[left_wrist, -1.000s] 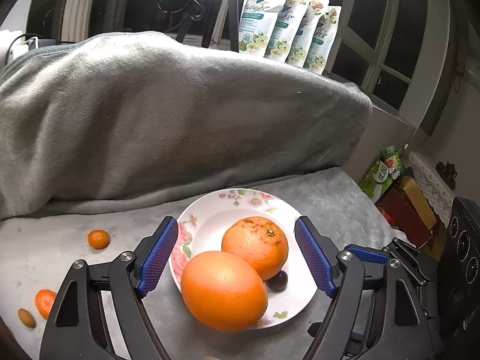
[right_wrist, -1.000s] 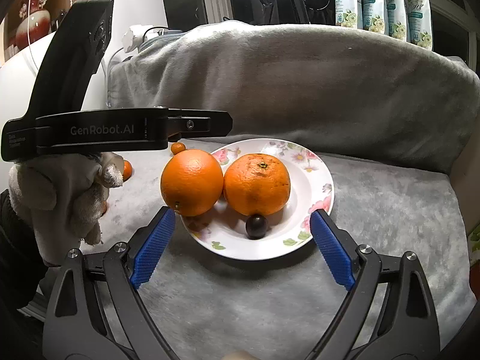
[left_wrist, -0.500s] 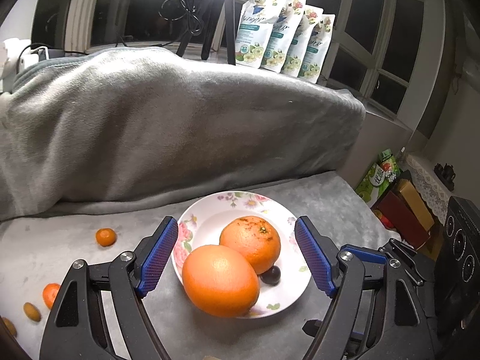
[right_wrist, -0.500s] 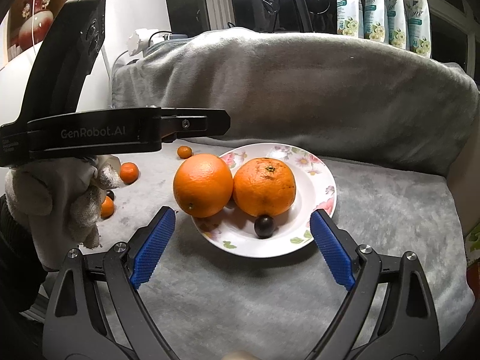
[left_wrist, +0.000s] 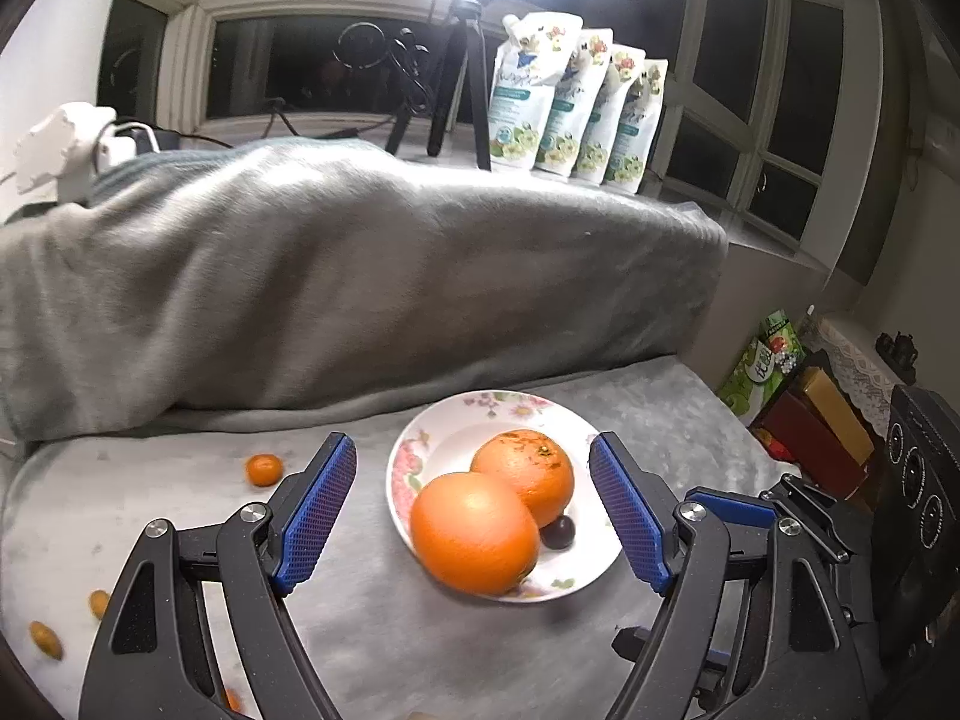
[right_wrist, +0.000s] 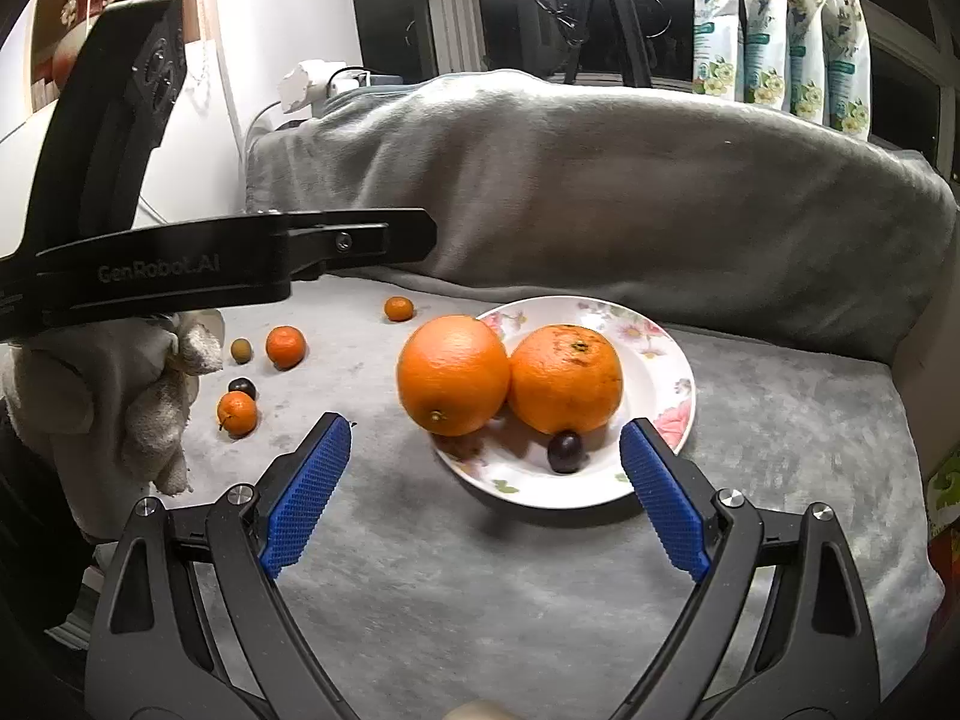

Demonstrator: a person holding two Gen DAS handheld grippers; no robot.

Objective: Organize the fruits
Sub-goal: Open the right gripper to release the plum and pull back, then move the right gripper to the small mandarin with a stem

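Note:
A white floral plate (left_wrist: 456,444) (right_wrist: 666,342) on the grey cloth holds two big oranges (left_wrist: 474,531) (right_wrist: 453,373), the second orange (left_wrist: 525,474) (right_wrist: 564,377) beside the first, and a dark grape (left_wrist: 558,531) (right_wrist: 565,450). My left gripper (left_wrist: 474,516) is open and empty, drawn back from the plate. My right gripper (right_wrist: 486,486) is open and empty in front of the plate. Small tangerines (right_wrist: 285,346) (left_wrist: 264,470), a green fruit (right_wrist: 241,350) and another dark grape (right_wrist: 243,387) lie loose on the cloth to the left.
A grey blanket-covered hump (left_wrist: 360,264) rises behind the plate. Several refill pouches (left_wrist: 570,114) and a tripod (left_wrist: 462,60) stand on the window sill. Boxes (left_wrist: 822,420) and a black appliance (left_wrist: 924,480) sit at the right. The left gripper's body and gloved hand (right_wrist: 120,384) fill the right view's left side.
Both grippers have pulled back and up from the plate, so the plate and oranges look smaller and more loose fruit shows on the left. Both stay open.

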